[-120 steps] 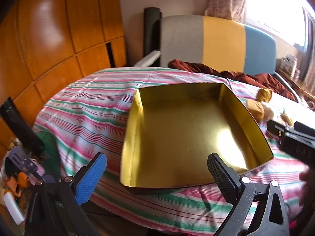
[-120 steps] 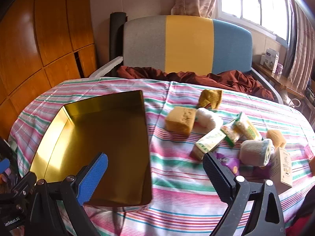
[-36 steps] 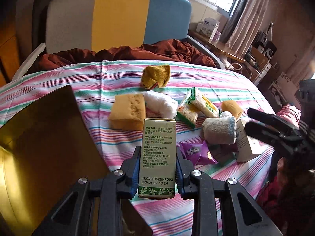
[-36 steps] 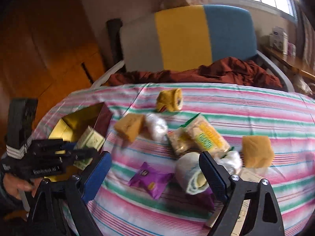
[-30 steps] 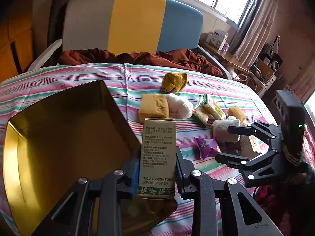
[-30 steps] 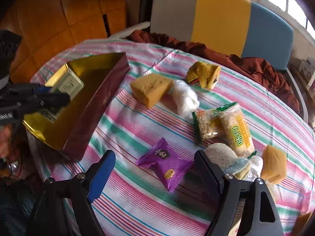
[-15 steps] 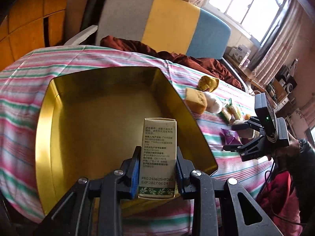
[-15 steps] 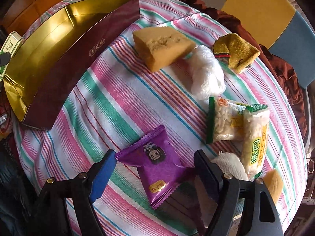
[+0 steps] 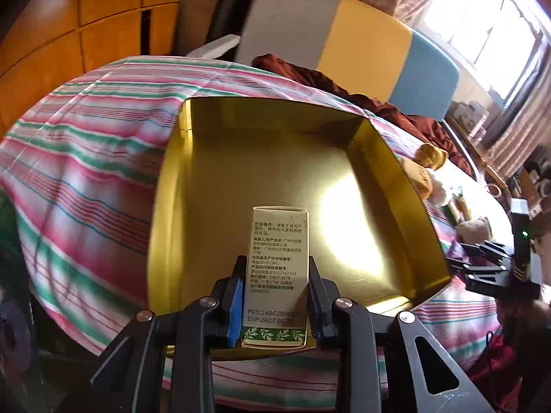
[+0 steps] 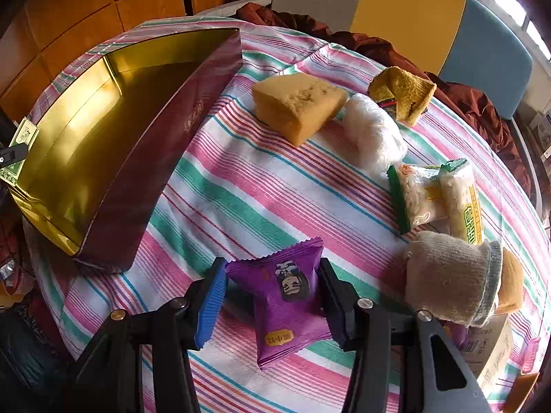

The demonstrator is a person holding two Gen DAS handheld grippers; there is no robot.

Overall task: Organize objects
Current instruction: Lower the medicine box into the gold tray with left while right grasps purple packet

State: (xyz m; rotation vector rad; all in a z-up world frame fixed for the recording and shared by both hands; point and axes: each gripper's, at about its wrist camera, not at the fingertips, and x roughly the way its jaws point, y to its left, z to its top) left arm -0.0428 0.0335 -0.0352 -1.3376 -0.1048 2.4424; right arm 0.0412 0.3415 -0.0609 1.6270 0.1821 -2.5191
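Left tongs (image 9: 273,301) clamp tall cream printed carton (image 9: 277,268) over gold-lined tin box (image 9: 341,179). Right tongs (image 10: 272,304) straddle purple foil snack packet (image 10: 286,296) on table, closure uncertain. Risk: slick packet slipping.

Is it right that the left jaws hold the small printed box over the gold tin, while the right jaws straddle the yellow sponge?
Not quite. The right gripper straddles the purple snack packet, not the yellow sponge, as the right wrist view shows. The rest holds.
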